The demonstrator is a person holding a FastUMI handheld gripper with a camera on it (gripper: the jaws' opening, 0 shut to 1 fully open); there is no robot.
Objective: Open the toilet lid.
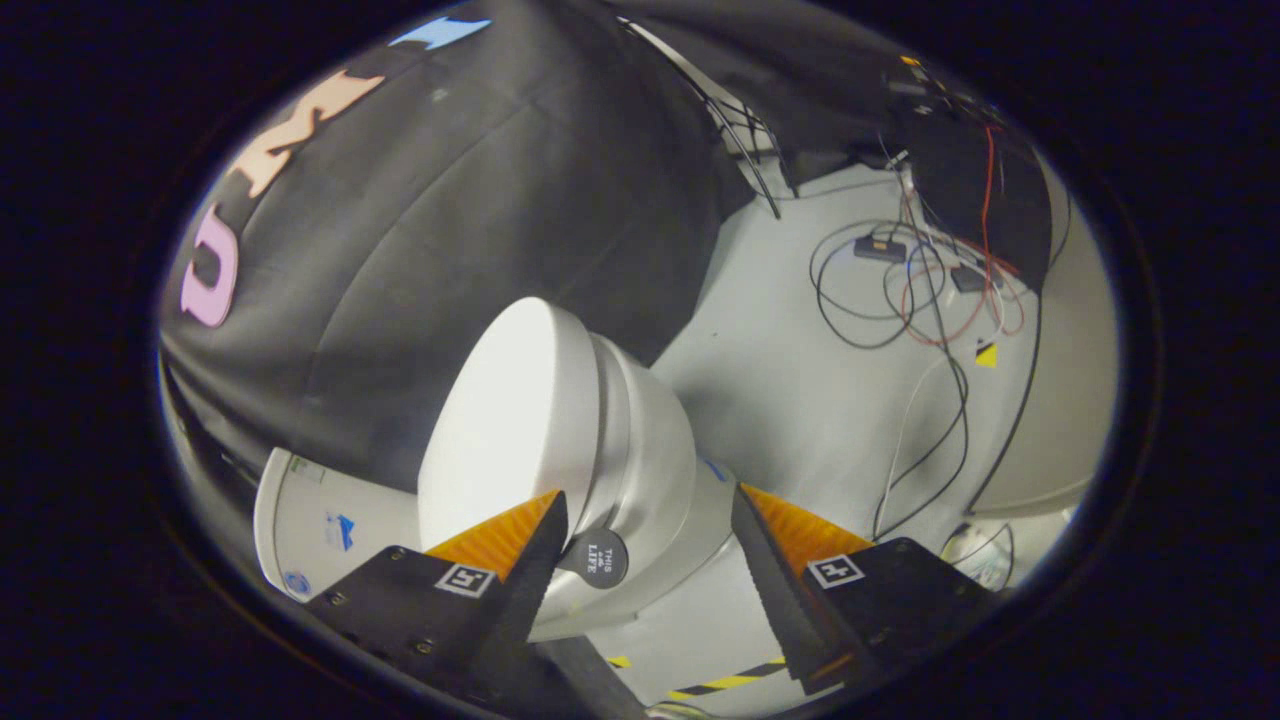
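Note:
The white toilet stands just ahead of my fingers, and the view is rolled so that it looks tipped on its side. Its lid [510,420] lies down flat on the seat, above the rounded bowl [655,460]. The tank [300,520] with small stickers sits behind it, against the black cloth. My gripper [648,498] is open, with the bowl's side showing in the gap between the fingers. One fingertip [545,515] lies over the lid's rim; whether it touches I cannot tell. A round black tag [595,557] sits on the toilet beside that fingertip.
A pale grey floor [800,400] spreads beyond the toilet. Loose black, red and white cables [900,300] with small boxes lie on it farther off. Yellow-and-black tape [730,683] marks the floor near the fingers. The black cloth wall [480,200] hangs close behind the tank.

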